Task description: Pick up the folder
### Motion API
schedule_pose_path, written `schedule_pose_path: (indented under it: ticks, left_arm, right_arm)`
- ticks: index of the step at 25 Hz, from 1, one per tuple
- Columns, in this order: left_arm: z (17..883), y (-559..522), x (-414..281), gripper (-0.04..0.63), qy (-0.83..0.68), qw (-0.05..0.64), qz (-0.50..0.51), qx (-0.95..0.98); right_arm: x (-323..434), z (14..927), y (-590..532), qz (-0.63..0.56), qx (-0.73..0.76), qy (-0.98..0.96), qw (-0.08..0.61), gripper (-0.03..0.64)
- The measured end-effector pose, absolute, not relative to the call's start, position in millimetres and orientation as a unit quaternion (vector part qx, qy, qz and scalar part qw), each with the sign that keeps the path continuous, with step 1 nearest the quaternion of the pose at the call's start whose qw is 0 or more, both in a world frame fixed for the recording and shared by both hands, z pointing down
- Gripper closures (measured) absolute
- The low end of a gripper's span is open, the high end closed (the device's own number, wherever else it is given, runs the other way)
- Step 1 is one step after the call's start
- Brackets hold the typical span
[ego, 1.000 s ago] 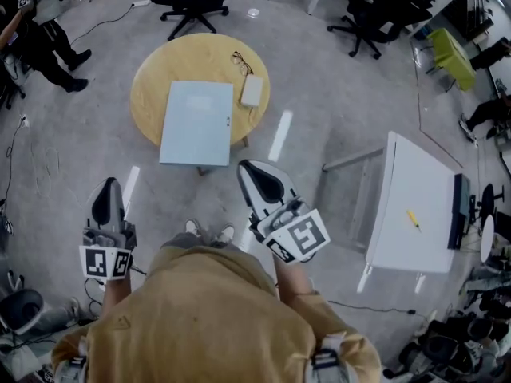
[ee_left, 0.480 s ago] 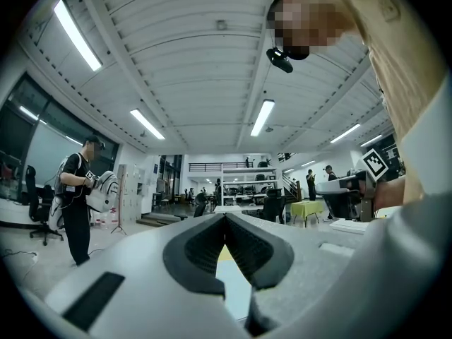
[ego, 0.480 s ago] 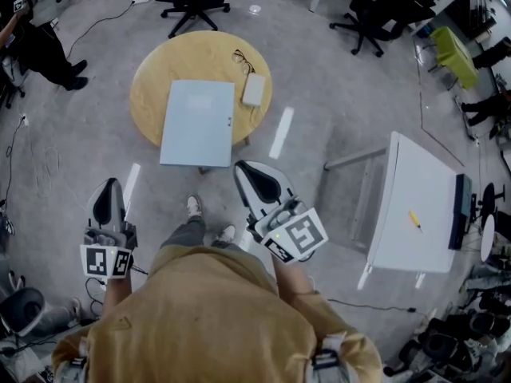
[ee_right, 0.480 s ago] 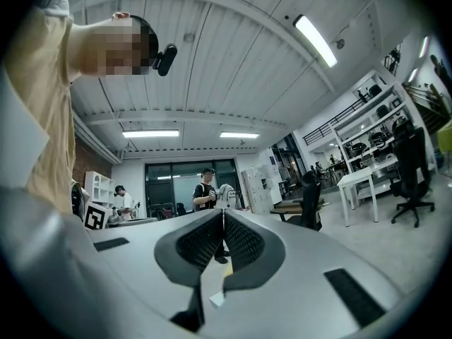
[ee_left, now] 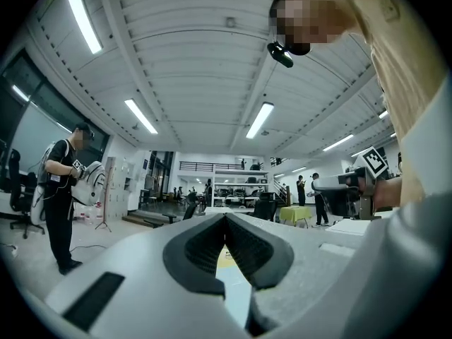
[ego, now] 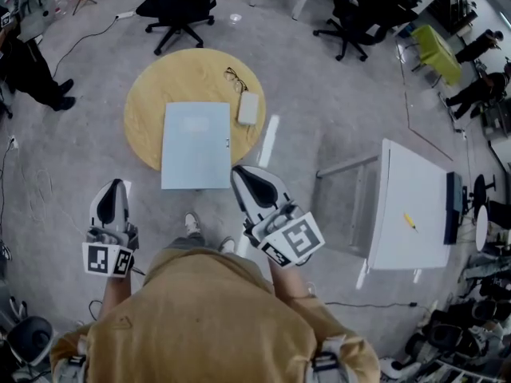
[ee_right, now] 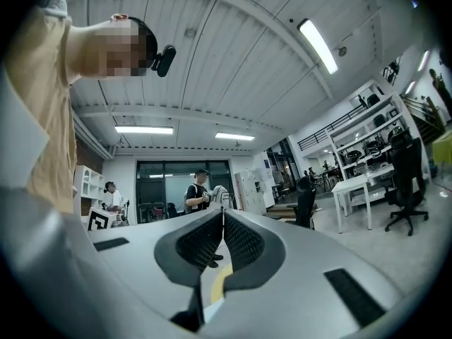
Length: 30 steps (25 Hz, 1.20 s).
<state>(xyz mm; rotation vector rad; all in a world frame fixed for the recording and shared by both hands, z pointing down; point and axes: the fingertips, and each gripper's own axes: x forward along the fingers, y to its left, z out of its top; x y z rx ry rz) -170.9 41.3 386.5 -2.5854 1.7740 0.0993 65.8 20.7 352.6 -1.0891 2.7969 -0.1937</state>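
Note:
A pale blue folder point(ego: 196, 144) lies flat on a round wooden table point(ego: 152, 94), its near edge overhanging the table's rim. My left gripper point(ego: 112, 191) is held level to the near left of the table, shut and empty. My right gripper point(ego: 247, 179) is shut and empty too, its tips close to the folder's near right corner in the head view. In the left gripper view the shut jaws meet at the tips point(ee_left: 226, 219), with the folder point(ee_left: 227, 282) glimpsed under them. The right gripper view shows its jaws closed point(ee_right: 223, 215), the table's edge point(ee_right: 220, 282) below.
Glasses point(ego: 234, 77) and a small white box point(ego: 247, 108) lie on the table's far right. A white desk point(ego: 407, 206) stands to the right. Black office chairs point(ego: 177, 5) stand beyond the table. A person point(ego: 28, 58) stands at far left.
The person has stepped toward the table. Both grippers came nearer to it, and the right gripper's tips now reach beside the folder's near right corner. Both stayed shut.

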Motion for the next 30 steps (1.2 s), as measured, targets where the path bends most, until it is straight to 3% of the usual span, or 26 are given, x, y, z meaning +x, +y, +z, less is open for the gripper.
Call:
schedule_pose_path:
  ticks: [14,30]
  left_arm:
    - [388,-30,-231,0.592,0.516,-0.007,0.043,-0.856]
    - [420,-51,-230,0.592,0.489,-0.044,0.074,-0.868]
  right_arm:
    - [-2,339,-25,-0.052,-0.404,0.912,0.054,0.615]
    - [-9,341,-39,-0.045,-0.427,0.903,0.021,0.615]
